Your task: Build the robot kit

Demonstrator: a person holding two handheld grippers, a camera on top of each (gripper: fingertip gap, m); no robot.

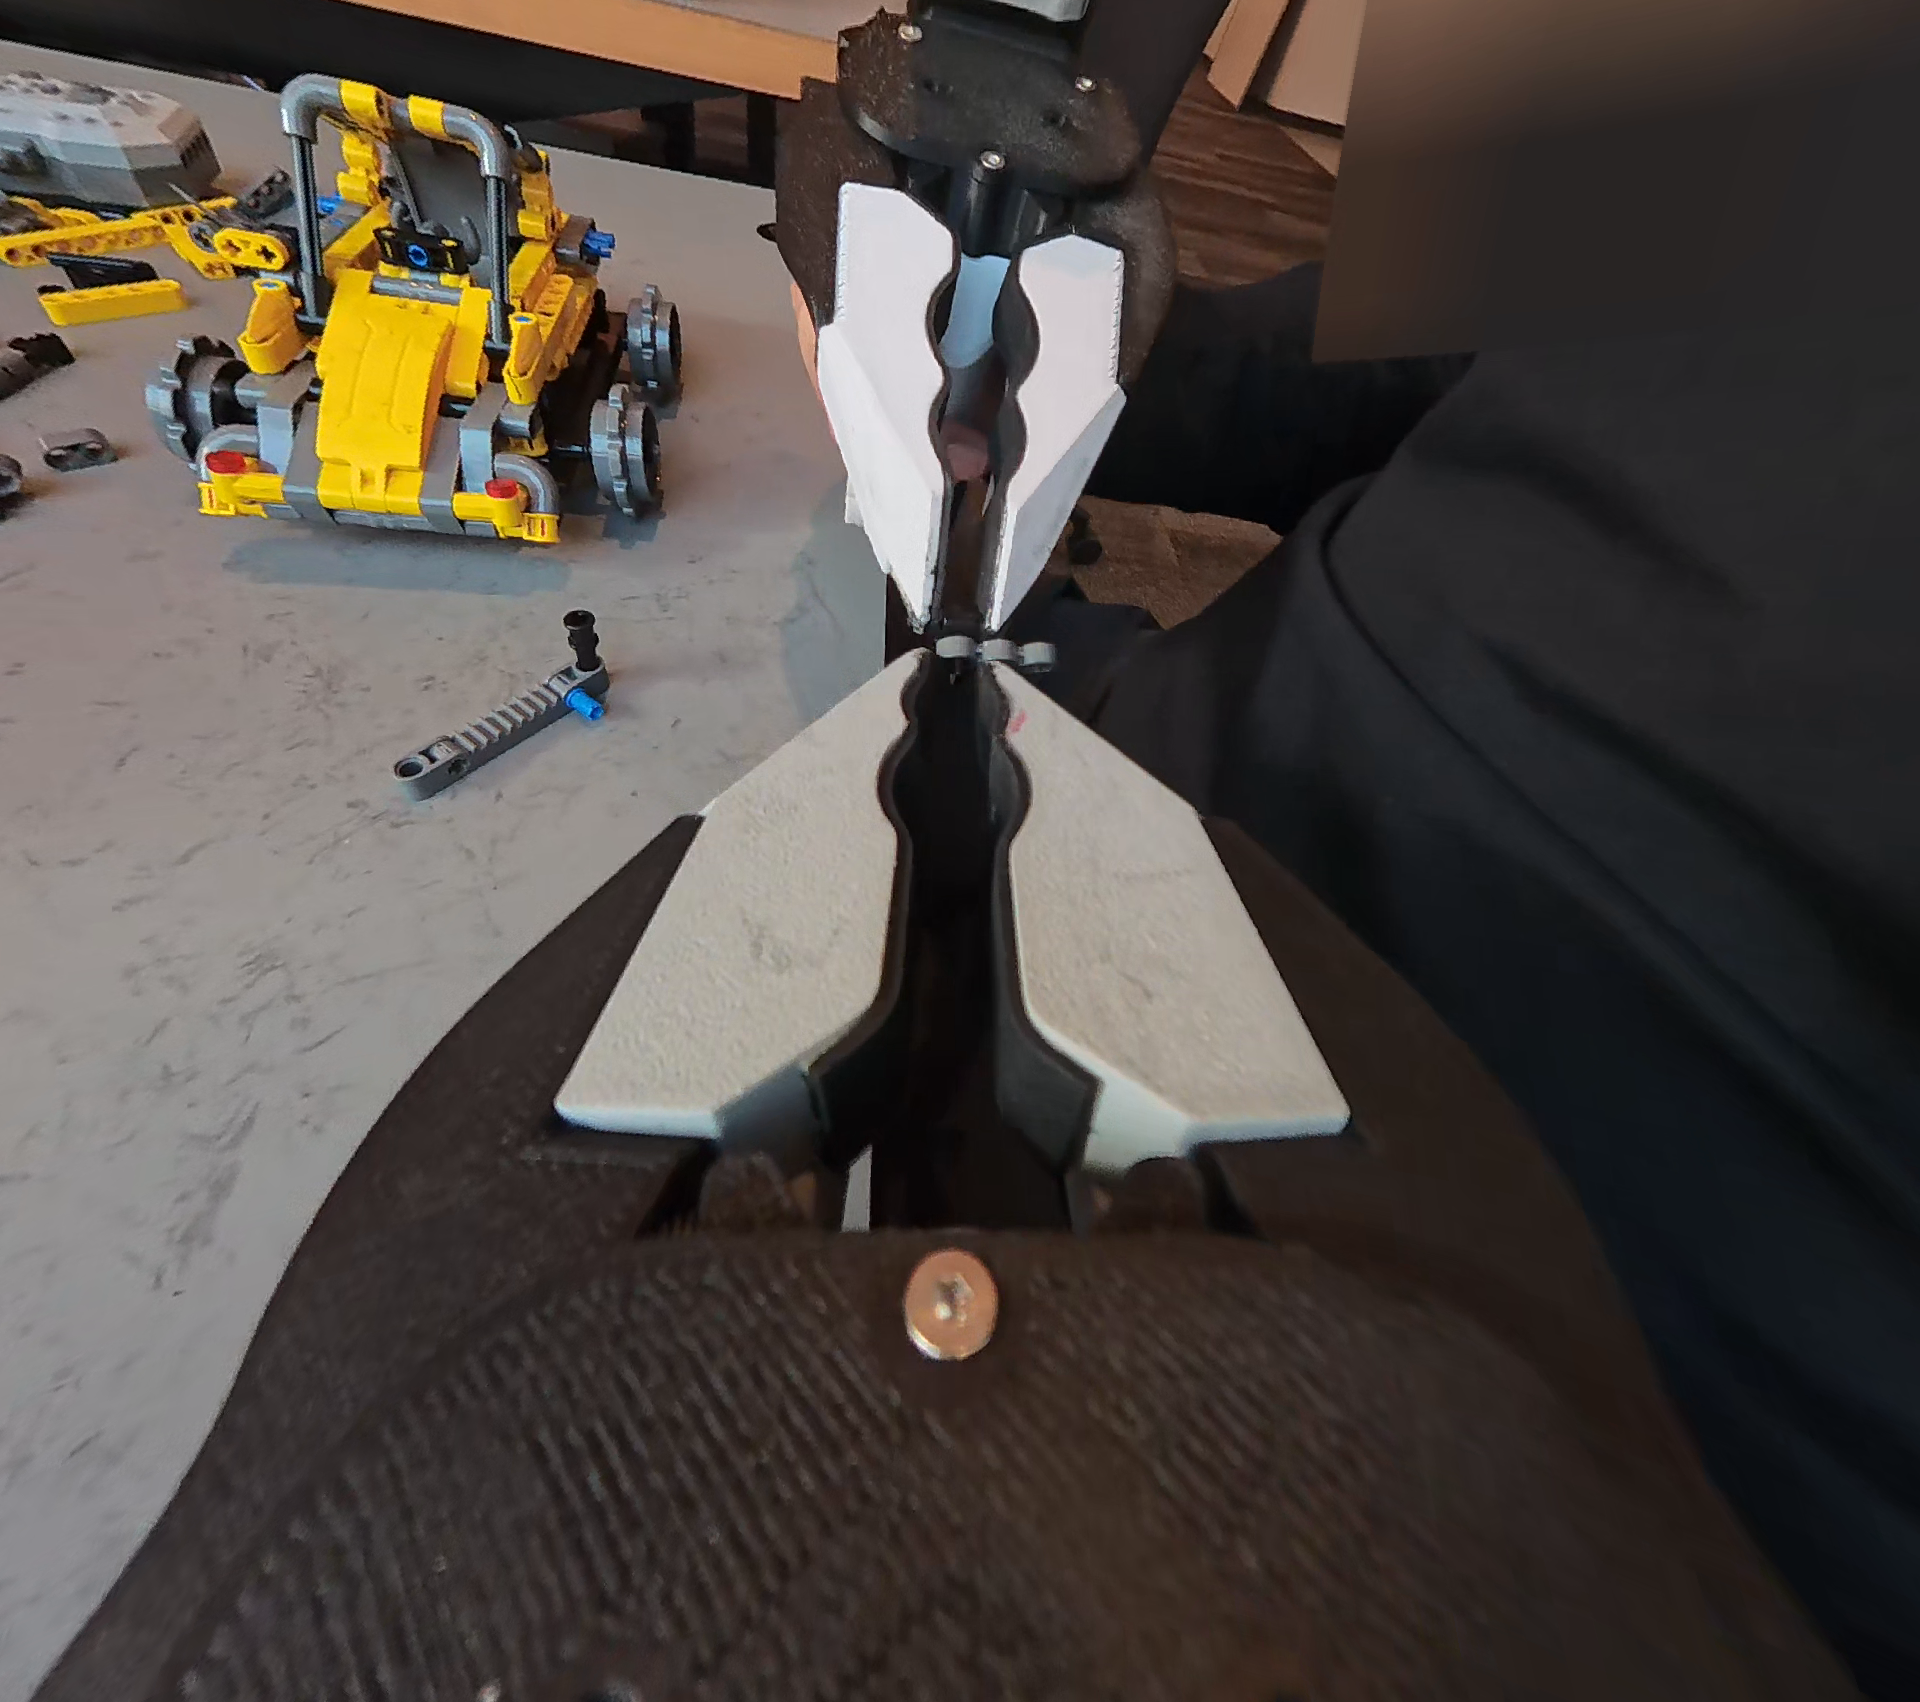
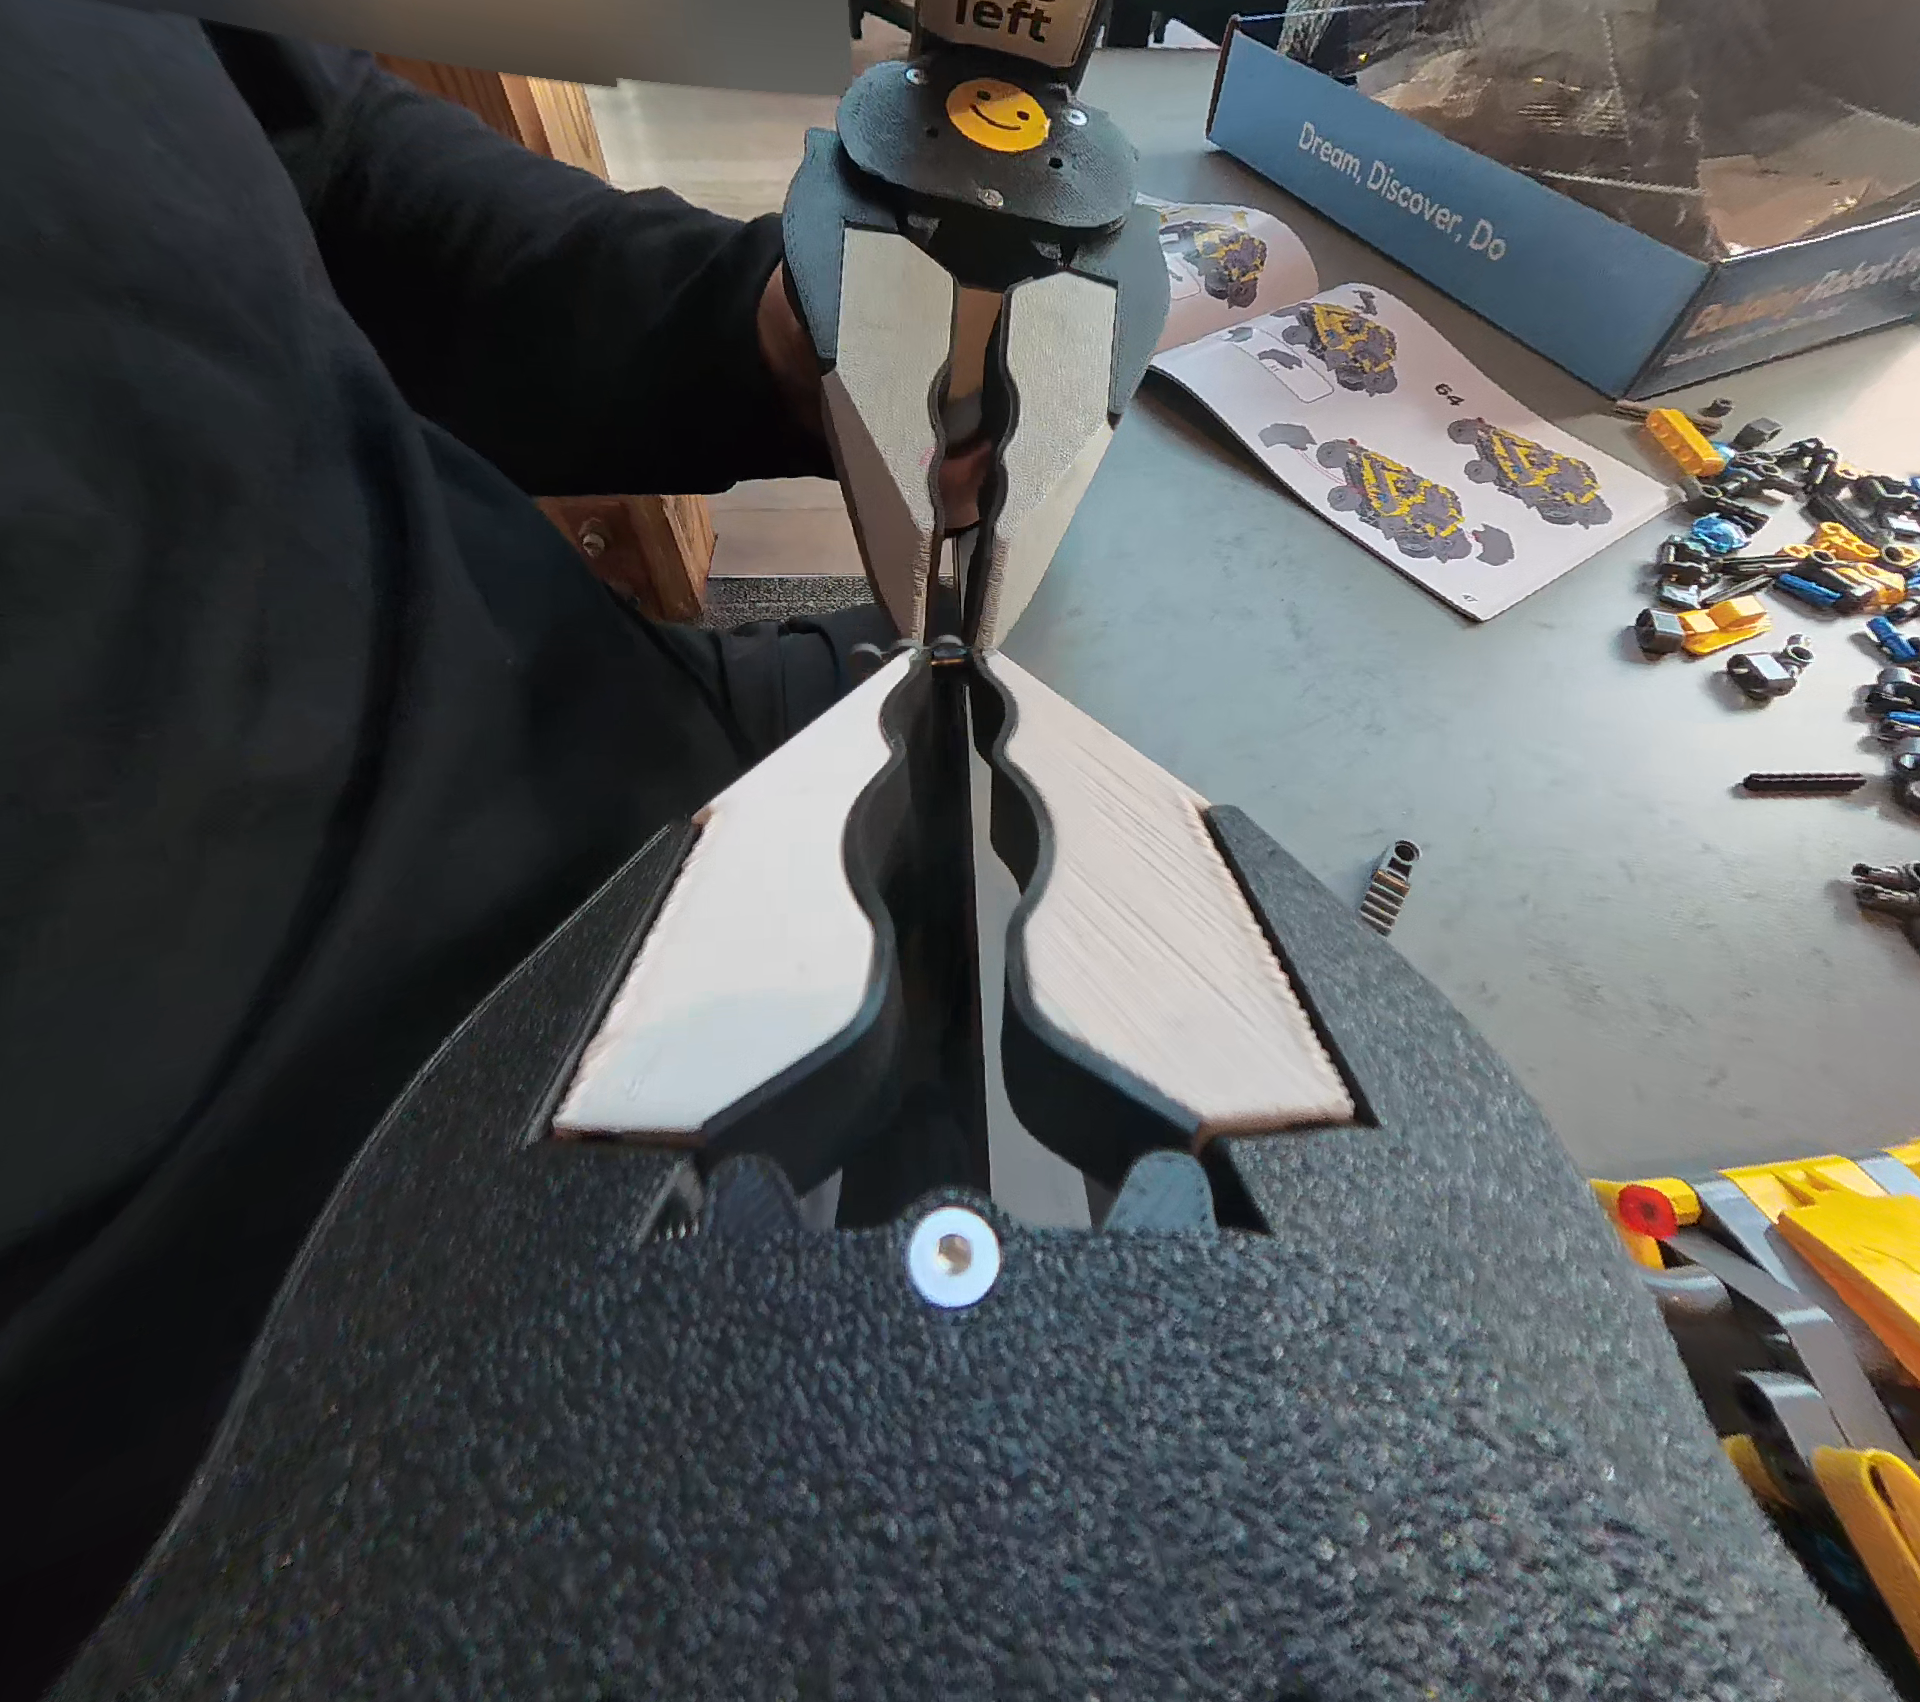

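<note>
My left gripper [image 1: 951, 665] and right gripper [image 1: 961, 622] meet tip to tip in the air over the table's near edge, in front of a person in black. Both are shut, and a small grey connector piece [image 1: 992, 651] sits pinched where the tips meet. I cannot tell which part each one grips. In the right wrist view my right gripper [image 2: 943, 663] points at the left gripper [image 2: 943, 636], with the small piece [image 2: 948, 653] between them, mostly hidden. A yellow and grey brick-built vehicle [image 1: 416, 343] stands on the grey table [image 1: 260, 925] to the left.
A grey toothed beam [image 1: 499, 733] lies near the vehicle; it also shows in the right wrist view [image 2: 1387, 889]. An open instruction booklet [image 2: 1403, 447], a blue box [image 2: 1455, 229] holding a plastic bag, and a pile of loose parts [image 2: 1787, 530] lie to the right. The tips of both grippers are at nearly the same place.
</note>
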